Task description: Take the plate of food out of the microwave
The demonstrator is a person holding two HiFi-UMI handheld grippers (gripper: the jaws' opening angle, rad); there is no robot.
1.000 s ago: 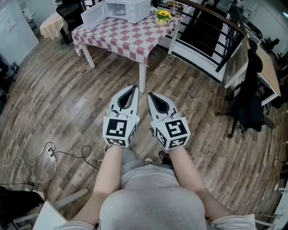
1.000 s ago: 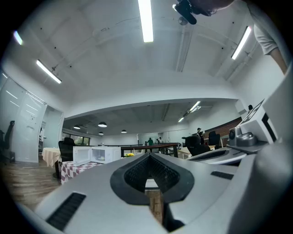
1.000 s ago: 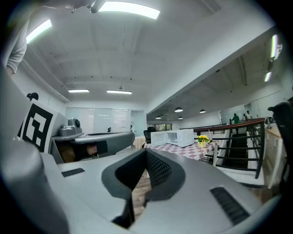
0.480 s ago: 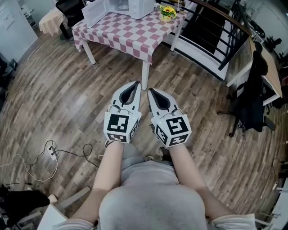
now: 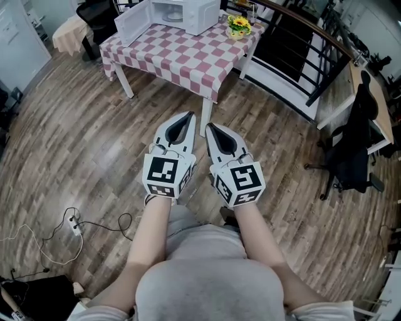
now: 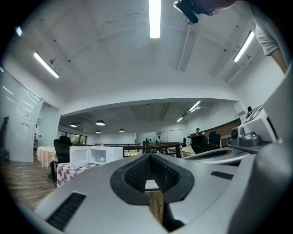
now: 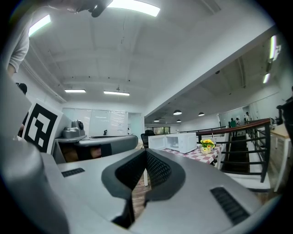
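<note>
Holding nothing: left gripper (image 5: 187, 117) and right gripper (image 5: 210, 128) both closed, empty, well short of surface (image 5: 182, 56). Microwave (image 5: 188, 11) sits there, door (image 5: 131, 22) open; plate not discernible. Whole retrieval remains.

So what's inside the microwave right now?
The microwave has its door open. Inside it shows white, with a pale round shape on its floor. Too far to tell whether that is the plate, or any food.
</note>
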